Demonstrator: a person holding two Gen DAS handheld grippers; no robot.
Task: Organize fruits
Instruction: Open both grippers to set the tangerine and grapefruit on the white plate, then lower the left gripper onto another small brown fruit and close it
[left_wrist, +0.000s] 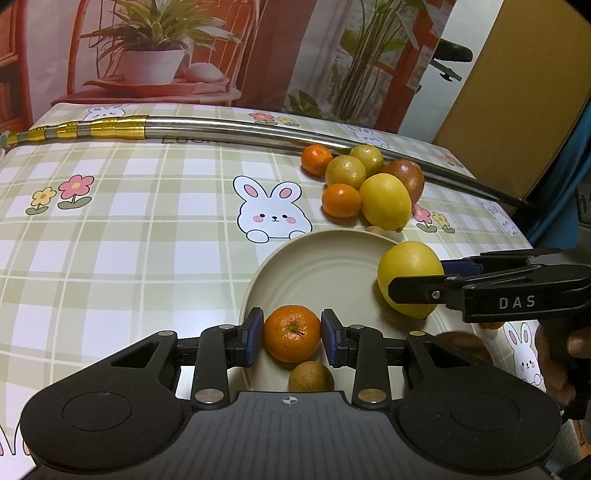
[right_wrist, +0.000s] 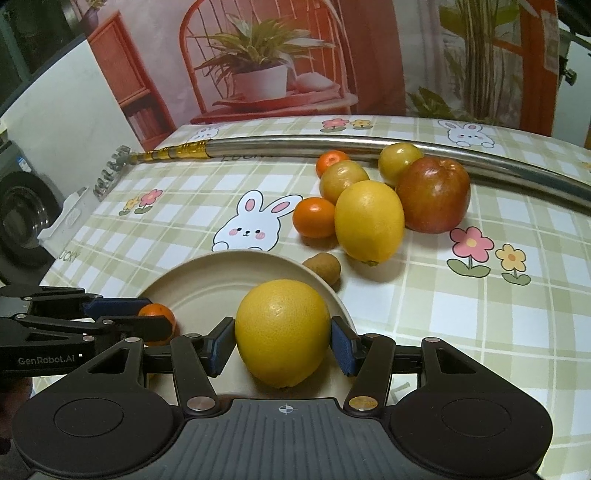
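A cream plate (left_wrist: 314, 258) lies on the checked bunny tablecloth. My left gripper (left_wrist: 291, 332) is shut on a small tangerine (left_wrist: 291, 341) over the plate's near part, with a blue pad pressed on each side. A small brown fruit (left_wrist: 311, 376) lies on the plate just below it. My right gripper (right_wrist: 283, 339) is shut on a big yellow lemon (right_wrist: 282, 325) over the plate's right rim (right_wrist: 332, 291). In the right wrist view the left gripper (right_wrist: 157, 317) comes in from the left with the tangerine (right_wrist: 159, 311).
Beyond the plate lies a heap of fruit: a second lemon (right_wrist: 368, 220), a red apple (right_wrist: 433, 195), two tangerines (right_wrist: 314, 217), two yellow-green fruits (right_wrist: 343, 181). A small brown fruit (right_wrist: 322, 268) sits by the rim. A long metal pole (right_wrist: 332, 142) lies behind them.
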